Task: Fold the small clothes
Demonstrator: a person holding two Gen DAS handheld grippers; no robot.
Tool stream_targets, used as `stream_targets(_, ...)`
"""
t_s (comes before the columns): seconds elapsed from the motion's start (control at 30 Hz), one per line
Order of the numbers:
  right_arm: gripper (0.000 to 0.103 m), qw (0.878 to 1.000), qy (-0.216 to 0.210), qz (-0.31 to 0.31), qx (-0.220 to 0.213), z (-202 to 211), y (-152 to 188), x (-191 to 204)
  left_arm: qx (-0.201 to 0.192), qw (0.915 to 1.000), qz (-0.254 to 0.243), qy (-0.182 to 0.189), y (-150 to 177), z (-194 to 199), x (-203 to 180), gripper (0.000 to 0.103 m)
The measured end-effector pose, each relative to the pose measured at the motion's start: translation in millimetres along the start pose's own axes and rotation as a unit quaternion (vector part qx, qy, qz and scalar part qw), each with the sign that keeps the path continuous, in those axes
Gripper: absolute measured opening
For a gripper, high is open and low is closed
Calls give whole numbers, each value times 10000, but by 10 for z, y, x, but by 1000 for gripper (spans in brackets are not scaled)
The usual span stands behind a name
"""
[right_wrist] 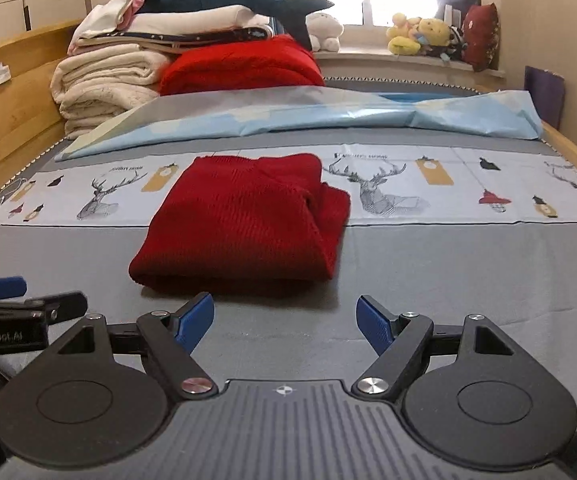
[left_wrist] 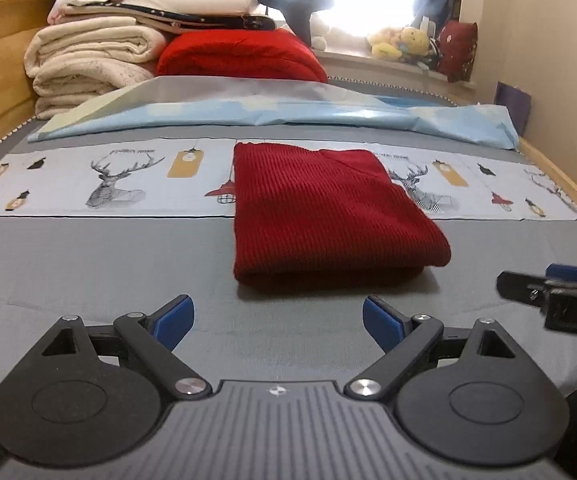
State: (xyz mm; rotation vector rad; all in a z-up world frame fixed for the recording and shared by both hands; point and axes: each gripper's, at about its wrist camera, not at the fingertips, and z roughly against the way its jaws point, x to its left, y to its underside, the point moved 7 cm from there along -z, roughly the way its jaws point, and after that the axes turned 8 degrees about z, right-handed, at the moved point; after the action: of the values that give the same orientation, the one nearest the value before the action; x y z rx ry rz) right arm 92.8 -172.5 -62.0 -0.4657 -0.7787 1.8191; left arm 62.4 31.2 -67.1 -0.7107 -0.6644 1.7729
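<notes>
The sweater [left_wrist: 328, 216] lay folded on the bed [left_wrist: 88, 264]; both grippers [left_wrist: 278, 320] [right_wrist: 284, 320] were held near it, fingers spread, empty. Folding seemed finished; setting aside was judged next.

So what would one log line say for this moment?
red sweater: folded on bed | left gripper: open, empty | right gripper: open, empty
</notes>
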Motion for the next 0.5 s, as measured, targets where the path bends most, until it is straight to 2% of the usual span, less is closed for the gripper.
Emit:
stream_targets(0.1,80,10000,-8,11,-77,-42,-48,59,15,9999,167,-4,-24,-50,-1,94)
stream_targets(0.5,80,10000,-15,5,-73,-194,-111,150,-32,10000,67,8,-50,-140,-18,94)
